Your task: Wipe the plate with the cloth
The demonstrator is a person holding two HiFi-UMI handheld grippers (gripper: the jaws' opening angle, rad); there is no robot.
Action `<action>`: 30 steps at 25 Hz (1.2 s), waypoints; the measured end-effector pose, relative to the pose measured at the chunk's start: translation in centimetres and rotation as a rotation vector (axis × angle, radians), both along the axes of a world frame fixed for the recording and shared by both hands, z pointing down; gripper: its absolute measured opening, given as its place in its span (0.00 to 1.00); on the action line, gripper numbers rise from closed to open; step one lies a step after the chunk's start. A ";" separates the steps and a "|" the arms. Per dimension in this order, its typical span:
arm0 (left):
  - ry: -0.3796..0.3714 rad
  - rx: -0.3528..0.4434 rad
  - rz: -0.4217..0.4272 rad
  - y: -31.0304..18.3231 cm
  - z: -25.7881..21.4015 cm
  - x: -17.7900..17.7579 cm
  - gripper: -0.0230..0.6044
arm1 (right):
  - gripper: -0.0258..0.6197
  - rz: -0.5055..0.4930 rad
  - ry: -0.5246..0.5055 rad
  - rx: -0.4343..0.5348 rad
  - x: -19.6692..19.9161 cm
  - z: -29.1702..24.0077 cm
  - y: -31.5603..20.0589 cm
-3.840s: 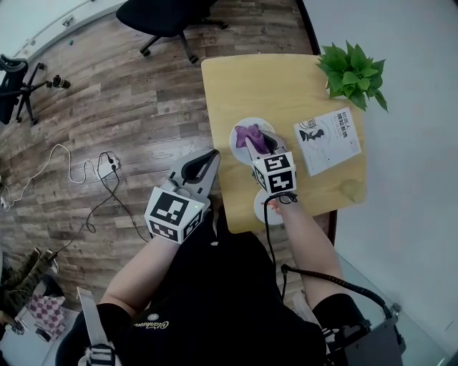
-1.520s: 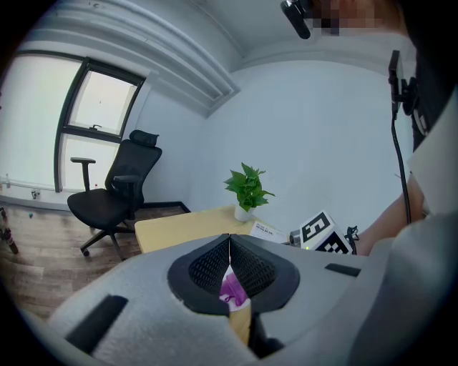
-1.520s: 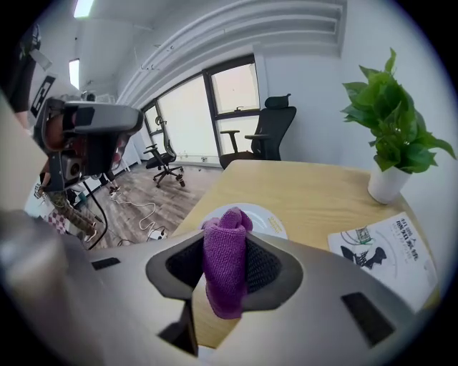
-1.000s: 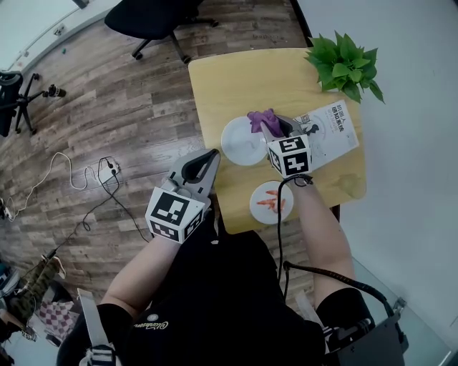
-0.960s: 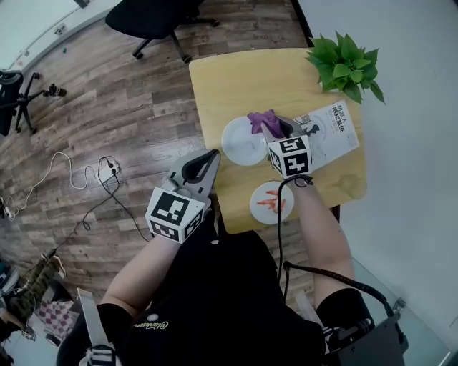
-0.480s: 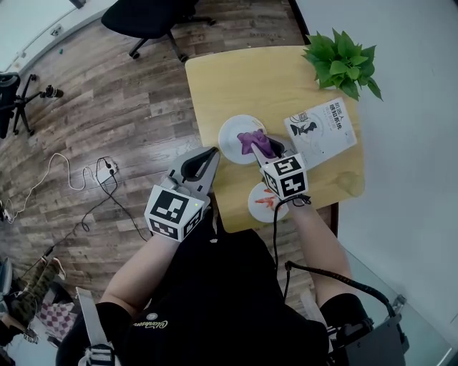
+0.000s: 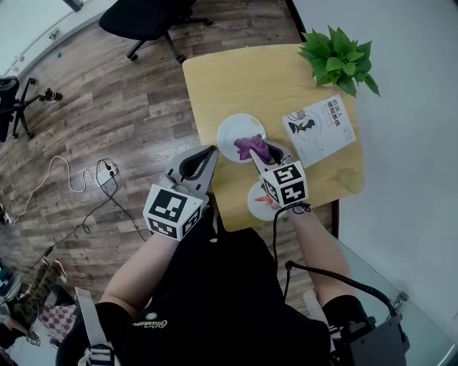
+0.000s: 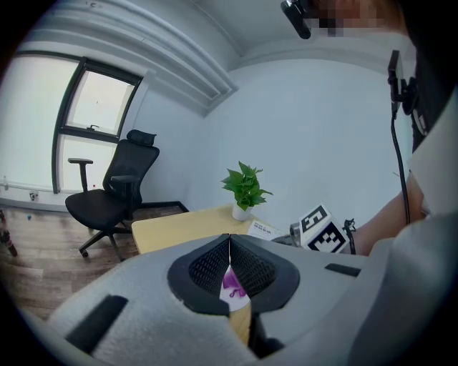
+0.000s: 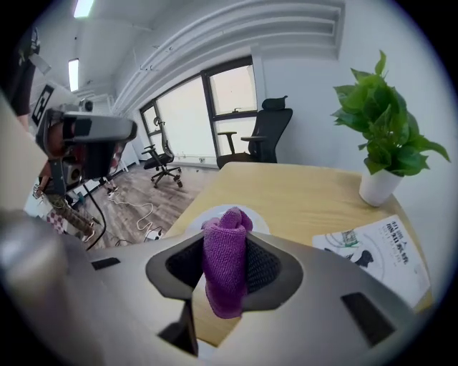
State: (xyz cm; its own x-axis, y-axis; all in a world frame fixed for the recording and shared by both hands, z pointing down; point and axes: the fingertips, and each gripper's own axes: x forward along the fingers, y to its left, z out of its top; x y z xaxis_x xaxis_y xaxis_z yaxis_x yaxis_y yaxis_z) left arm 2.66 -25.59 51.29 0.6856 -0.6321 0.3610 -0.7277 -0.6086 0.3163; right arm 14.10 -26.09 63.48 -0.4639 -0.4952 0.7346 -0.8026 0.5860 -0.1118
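Wood-plank floor (image 7: 107, 93), black office chair (image 7: 147, 16), pale wall (image 8: 322, 129), tall window (image 8: 93, 100)

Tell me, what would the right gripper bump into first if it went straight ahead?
Probably the white plate. The right gripper, shut on the purple cloth, points at it, so the cloth would touch first. How high it sits above the plate is unclear.

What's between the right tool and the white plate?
The purple cloth, pinched in the right tool, over the plate rim, seen in head view.
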 end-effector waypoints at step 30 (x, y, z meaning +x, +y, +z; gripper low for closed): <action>0.000 0.000 0.001 0.6 -0.2 0.1 0.05 | 0.23 -0.002 0.090 -0.052 2.4 1.9 2.4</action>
State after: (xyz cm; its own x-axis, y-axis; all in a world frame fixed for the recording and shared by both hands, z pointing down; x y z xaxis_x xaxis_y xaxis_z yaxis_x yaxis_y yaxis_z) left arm 2.72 -25.03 51.09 0.6860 -0.6319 0.3607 -0.7273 -0.6092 0.3161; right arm 16.47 -23.70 65.38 -0.3962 -0.4541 0.7980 -0.8094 0.5830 -0.0701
